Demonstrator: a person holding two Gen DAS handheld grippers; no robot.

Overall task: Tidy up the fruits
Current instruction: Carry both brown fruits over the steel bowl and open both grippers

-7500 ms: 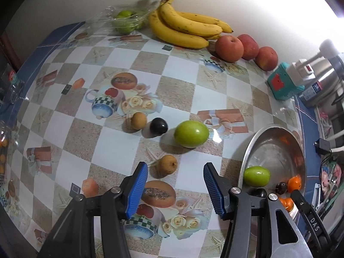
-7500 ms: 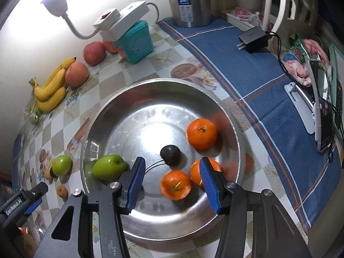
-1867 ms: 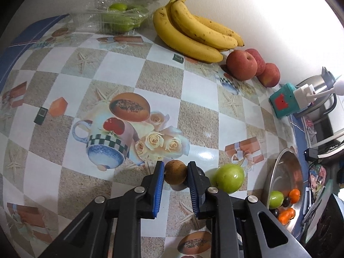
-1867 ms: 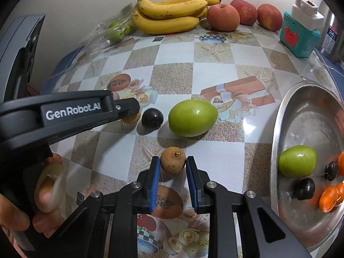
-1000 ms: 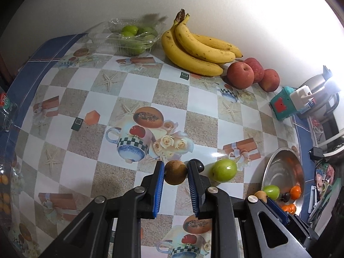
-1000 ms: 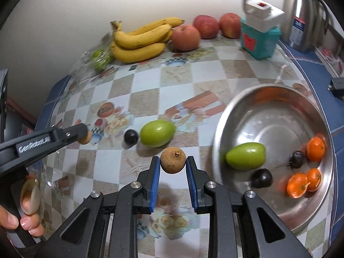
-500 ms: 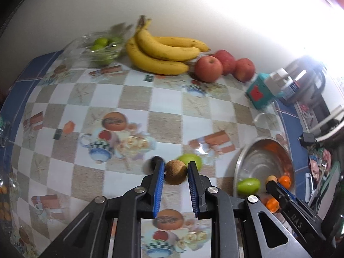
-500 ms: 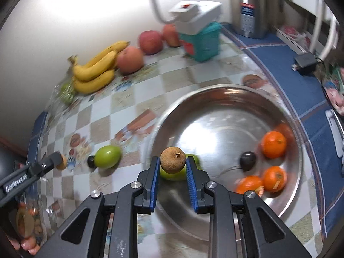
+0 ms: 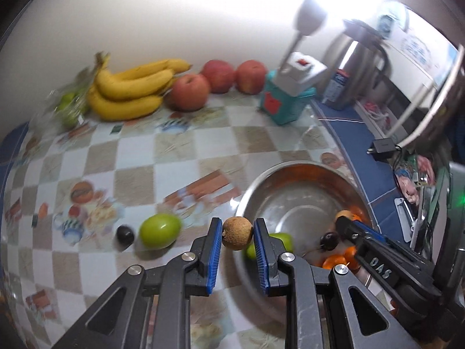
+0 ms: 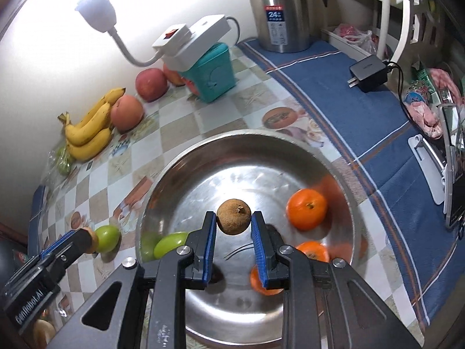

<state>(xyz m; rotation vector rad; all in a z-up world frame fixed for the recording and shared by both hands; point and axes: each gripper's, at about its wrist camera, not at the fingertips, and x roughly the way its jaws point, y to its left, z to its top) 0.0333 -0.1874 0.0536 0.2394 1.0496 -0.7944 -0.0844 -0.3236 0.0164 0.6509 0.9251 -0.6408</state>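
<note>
checkered table [image 9: 180, 157] spread under everything, blue-striped cloth [image 10: 363, 110] over its right edge. steel kettle [image 10: 279, 8] standing at the back right corner of the table, on the cloth. wide steel bowl [image 10: 203, 180] sitting near the front right of the table, holding three oranges, one of them [image 10: 306, 209] by its right wall, a green fruit [image 10: 170, 244] against its left wall, and a dark fruit that is mostly hidden. banana bunch [image 9: 130, 90] lying along the back edge with red apples [image 9: 189, 91] just beside it. teal box [image 10: 212, 72] next to the apples, white lamp base on top. left gripper [image 9: 237, 235] clamped on a brown round fruit [image 9: 237, 233], held over the bowl's left rim. right gripper [image 10: 234, 226] clamped on a second brown fruit [image 10: 234, 216], held above the middle of the bowl. loose green fruit [image 9: 159, 231] resting on the table left of the bowl, small dark fruit [image 9: 125, 234] just beside it.
</note>
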